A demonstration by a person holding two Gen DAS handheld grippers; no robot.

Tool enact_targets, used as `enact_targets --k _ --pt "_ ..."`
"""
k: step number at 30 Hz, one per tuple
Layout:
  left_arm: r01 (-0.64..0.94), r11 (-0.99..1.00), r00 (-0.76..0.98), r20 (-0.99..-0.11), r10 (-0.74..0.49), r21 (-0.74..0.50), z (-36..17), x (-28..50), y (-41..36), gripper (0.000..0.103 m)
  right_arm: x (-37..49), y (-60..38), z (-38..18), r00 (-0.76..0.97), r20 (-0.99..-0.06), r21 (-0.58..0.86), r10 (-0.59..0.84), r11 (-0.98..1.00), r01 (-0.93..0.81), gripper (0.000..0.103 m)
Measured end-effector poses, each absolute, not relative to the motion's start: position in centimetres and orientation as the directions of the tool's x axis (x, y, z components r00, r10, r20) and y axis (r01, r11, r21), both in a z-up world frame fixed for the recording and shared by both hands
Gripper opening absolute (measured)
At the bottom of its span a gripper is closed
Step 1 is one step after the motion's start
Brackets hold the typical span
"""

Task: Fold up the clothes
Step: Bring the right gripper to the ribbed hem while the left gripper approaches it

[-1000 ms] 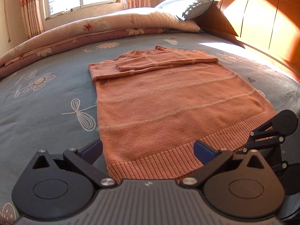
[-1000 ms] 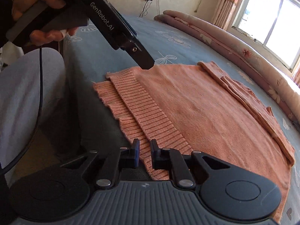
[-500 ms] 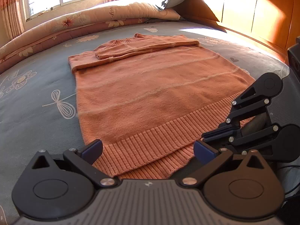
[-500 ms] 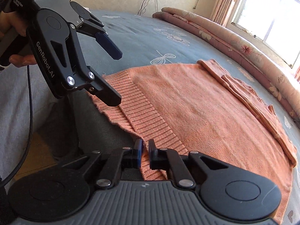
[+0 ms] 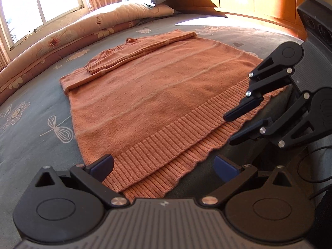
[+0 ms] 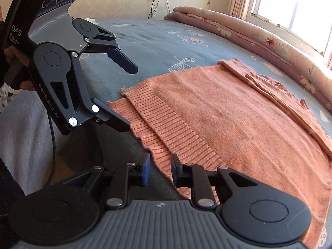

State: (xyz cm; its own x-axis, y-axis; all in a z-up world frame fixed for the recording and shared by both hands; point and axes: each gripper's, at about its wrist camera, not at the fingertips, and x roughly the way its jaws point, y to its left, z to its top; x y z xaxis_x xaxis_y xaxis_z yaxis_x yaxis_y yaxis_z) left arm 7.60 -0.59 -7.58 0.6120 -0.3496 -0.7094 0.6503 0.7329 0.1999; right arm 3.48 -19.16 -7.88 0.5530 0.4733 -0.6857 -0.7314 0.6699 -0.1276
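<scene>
Now the orange sweater (image 5: 157, 95) lies flat on the bed (image 5: 37, 112), filling mid-frame. Left gripper (image 5: 164, 166) stands wide apart over its ribbed hem; right gripper (image 6: 158, 169), jaws just opening, straddles the hem edge without pressing it.
</scene>
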Motion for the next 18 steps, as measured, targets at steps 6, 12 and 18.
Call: enact_targets --k 6,12,18 --pt "0.662 0.658 0.657 -0.7 -0.279 0.359 -9.5 7.4 -3.7 0.102 4.0 -20.3 -7.6 0.604 -0.675 -0.164 0.424 0.712 -0.683 0.049" --pt "0.673 0.567 0.695 -0.669 -0.264 0.476 -10.4 7.2 -5.8 0.102 4.5 -20.6 -7.6 0.619 -0.664 -0.161 0.419 0.728 -0.666 0.054" --pt "0.641 0.503 0.747 -0.621 -0.237 0.58 -10.5 7.0 -6.5 0.102 4.8 -20.7 -7.7 0.619 -0.663 -0.159 0.421 0.729 -0.666 0.058"
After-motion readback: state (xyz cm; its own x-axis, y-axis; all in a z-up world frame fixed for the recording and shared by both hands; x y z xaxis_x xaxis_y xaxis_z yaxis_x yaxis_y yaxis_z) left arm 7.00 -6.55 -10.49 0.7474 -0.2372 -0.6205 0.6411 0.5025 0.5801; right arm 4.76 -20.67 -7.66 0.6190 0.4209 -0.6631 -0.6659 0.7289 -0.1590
